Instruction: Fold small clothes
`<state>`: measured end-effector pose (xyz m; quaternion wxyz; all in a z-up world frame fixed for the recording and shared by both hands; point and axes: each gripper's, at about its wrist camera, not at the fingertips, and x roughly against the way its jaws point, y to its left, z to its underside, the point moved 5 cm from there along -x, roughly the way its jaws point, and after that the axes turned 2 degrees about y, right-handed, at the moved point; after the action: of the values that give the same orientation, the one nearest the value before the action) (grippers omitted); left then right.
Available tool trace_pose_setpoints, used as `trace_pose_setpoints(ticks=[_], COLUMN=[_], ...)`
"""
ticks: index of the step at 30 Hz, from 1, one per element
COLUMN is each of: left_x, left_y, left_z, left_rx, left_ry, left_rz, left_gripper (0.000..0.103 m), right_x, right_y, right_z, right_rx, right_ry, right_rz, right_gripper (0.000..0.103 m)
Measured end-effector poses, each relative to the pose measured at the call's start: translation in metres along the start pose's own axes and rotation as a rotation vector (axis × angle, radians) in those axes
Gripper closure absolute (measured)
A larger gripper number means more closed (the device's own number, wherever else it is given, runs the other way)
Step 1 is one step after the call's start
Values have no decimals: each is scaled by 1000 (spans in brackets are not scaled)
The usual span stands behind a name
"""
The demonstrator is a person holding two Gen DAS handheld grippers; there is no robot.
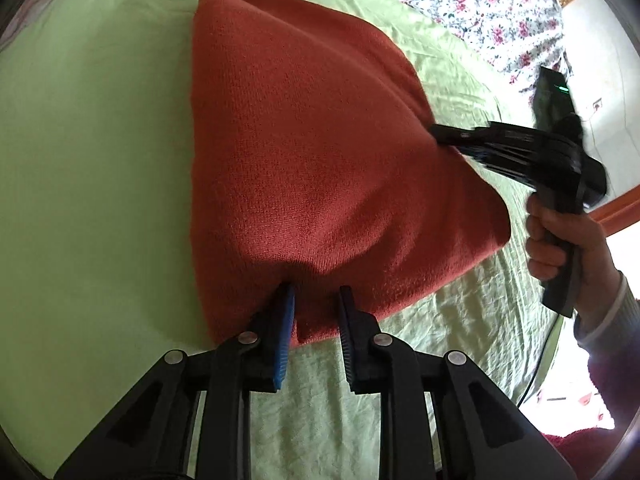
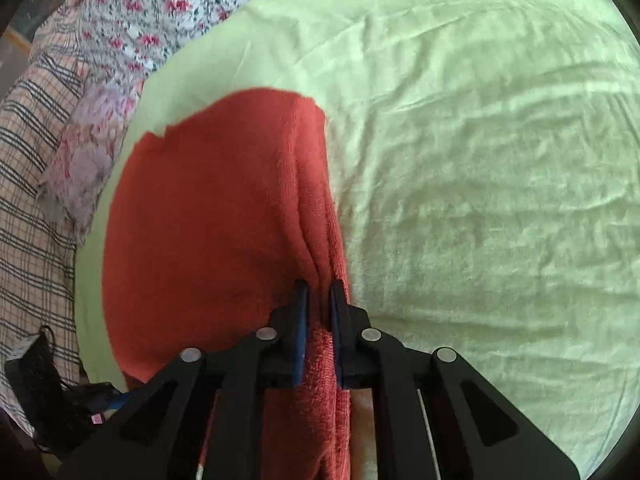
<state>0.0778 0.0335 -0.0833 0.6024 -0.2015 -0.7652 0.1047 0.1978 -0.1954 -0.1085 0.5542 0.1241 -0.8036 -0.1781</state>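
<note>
A rust-red knit cloth (image 1: 320, 152) lies folded on the light green sheet (image 1: 92, 152). My left gripper (image 1: 316, 304) stands at its near edge with the jaws apart, a bunched corner of the cloth between them. My right gripper (image 1: 440, 134) shows in the left wrist view at the cloth's right edge, pinching it. In the right wrist view the right gripper (image 2: 319, 300) is shut on a thick fold of the red cloth (image 2: 208, 220), which runs back between the fingers.
The green sheet (image 2: 480, 200) is wrinkled and spreads wide to the right. A floral bedcover (image 2: 144, 12) and a plaid cloth (image 2: 36, 184) lie beyond its edge. A person's hand (image 1: 560, 248) holds the right gripper's handle.
</note>
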Motion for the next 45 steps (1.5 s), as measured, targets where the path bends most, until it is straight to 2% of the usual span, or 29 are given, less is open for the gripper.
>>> trace_pose_setpoints(ticks=[3,5,7,9,10,11,12,14,19,25,29,31,33,35,37,40,45], left_x=[3,7,5,5,5,4,3,2,6,22,47,58,69,79,86,92,89], left_y=[1,5,2,1,0,-1,-3,-7,-12,-12,-13,-12,-13,-12,-14,-18,-24], left_z=[2,2,1,1,1,0,1,3,11,30,41,43,45,48,51,57,75], left_rx=[12,8,4,-6,-13,-20,-35,-68,-118,-140,-130,-129,-129,-127,-117,-100,-86], left_ry=[-1,1,0,2,3,6,7,8,14,10,-47,-70,-95,-119,-136,-158,-162], left_rz=[0,-8,-11,-17,-20,-23,-30,-47,-57,-96,-113,-134,-163,-213,-260,-302,-373], left_gripper=[79,77,75,74,74,73,73,72,63,57,43,40,34,29,23,20,20], right_x=[33,54,64,57,48,34,26,24,31,57,73,82,91,95,96,100,106], right_y=[9,24,43,50,46,36,28,21,26,18,23,22,20,22,27,31,34], right_z=[4,13,29,51,62,74,80,82,77,94,106,115,124,130,138,149,168], right_rx=[-1,19,82,152,172,180,166,128,89,-26,-27,-46,-48,-37,-24,-2,45], right_ry=[-53,-86,-75,-15,23,62,78,43,51,36,38,40,36,30,25,23,33], right_rz=[4,-44,-80,-34,23,98,104,70,108,127,177,158,131,117,94,82,54], right_gripper=[88,87,87,87,88,94,96,101,101,97,95,95,92,75,67,66,53])
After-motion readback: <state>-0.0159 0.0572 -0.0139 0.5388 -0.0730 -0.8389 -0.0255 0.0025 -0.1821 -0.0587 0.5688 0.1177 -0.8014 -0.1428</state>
